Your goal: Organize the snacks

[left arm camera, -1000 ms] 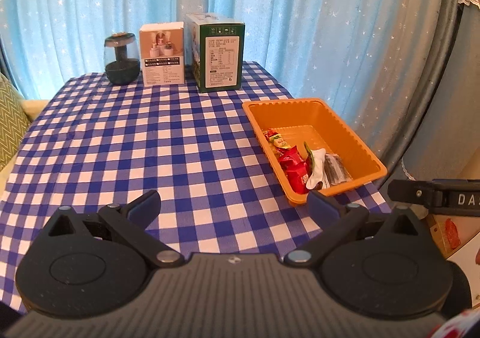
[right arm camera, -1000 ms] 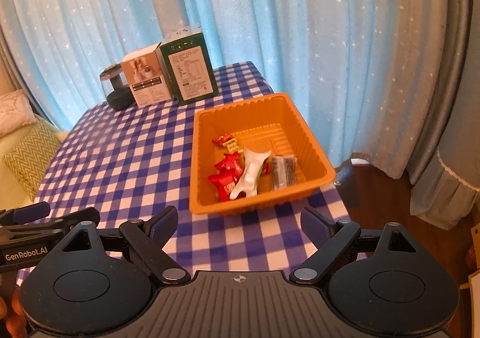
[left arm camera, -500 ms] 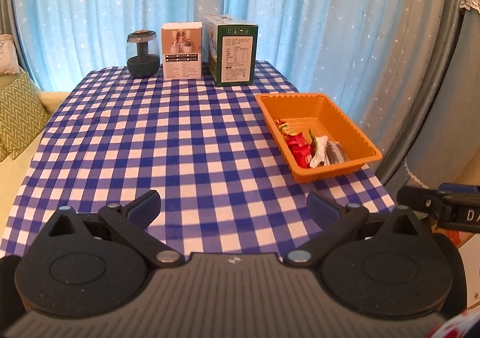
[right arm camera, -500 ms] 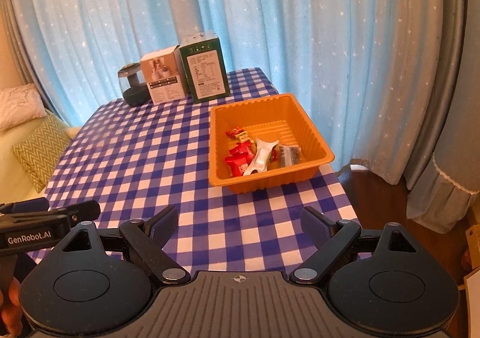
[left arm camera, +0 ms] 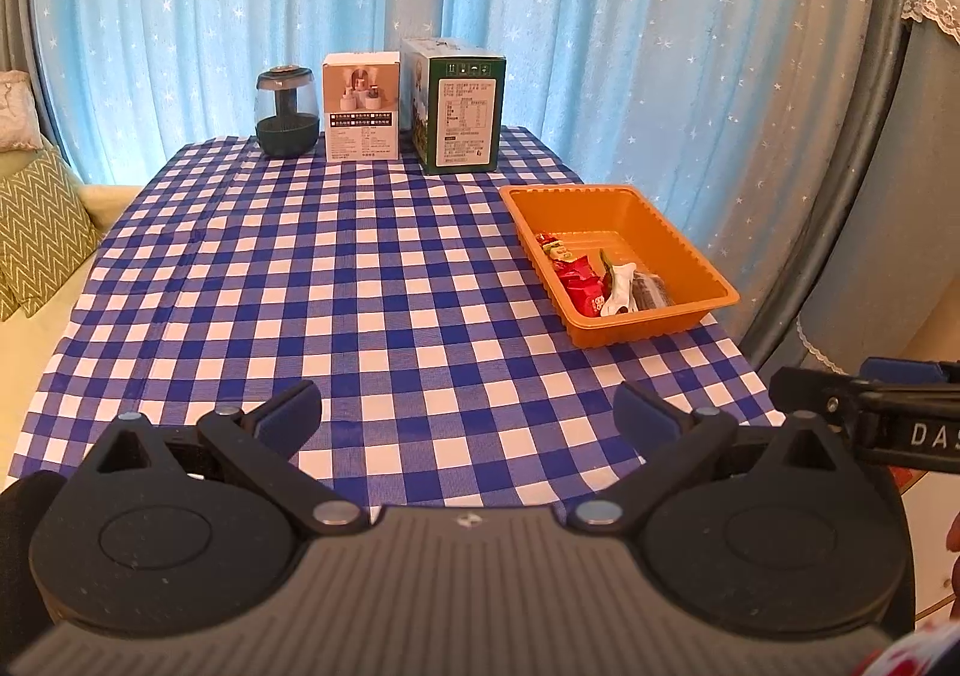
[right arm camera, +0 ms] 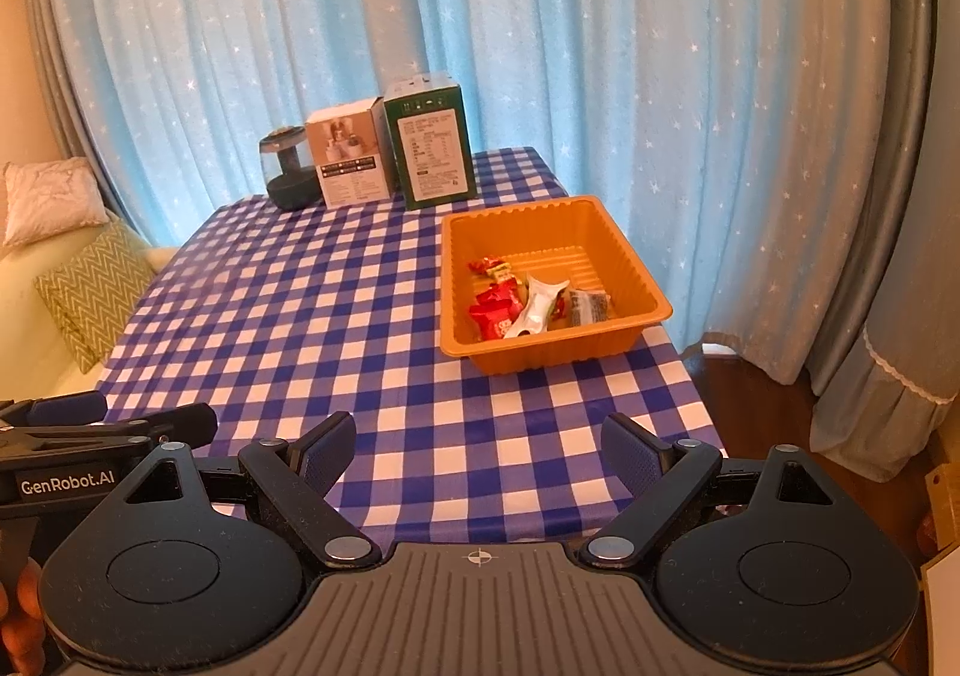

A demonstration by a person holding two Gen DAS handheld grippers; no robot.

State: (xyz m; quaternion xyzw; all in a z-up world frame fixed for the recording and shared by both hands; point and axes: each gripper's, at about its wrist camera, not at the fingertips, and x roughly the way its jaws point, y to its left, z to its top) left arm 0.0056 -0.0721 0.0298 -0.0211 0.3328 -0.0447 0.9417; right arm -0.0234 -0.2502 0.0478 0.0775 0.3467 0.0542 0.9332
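An orange tray (left arm camera: 651, 214) (right arm camera: 540, 223) sits on the right side of the blue checked table. In it lie several snack packets: red ones (left arm camera: 579, 283) (right arm camera: 495, 310), a white one (left arm camera: 618, 289) (right arm camera: 537, 307) and a dark one (left arm camera: 651, 292) (right arm camera: 591, 307). My left gripper (left arm camera: 468, 415) is open and empty, above the table's near edge. My right gripper (right arm camera: 477, 445) is open and empty, also at the near edge, well short of the tray. Each gripper shows at the side of the other's view.
At the table's far edge stand a dark glass jar (left arm camera: 286, 114), a white box (left arm camera: 362, 114) and a green box (left arm camera: 465, 114). Blue starred curtains hang behind. A sofa with a zigzag cushion (left arm camera: 39, 232) is at the left. The floor drops off right of the table.
Both grippers have drawn back and up from the tray, so the whole table now shows. The tray and its snacks have not moved. Both stay open.
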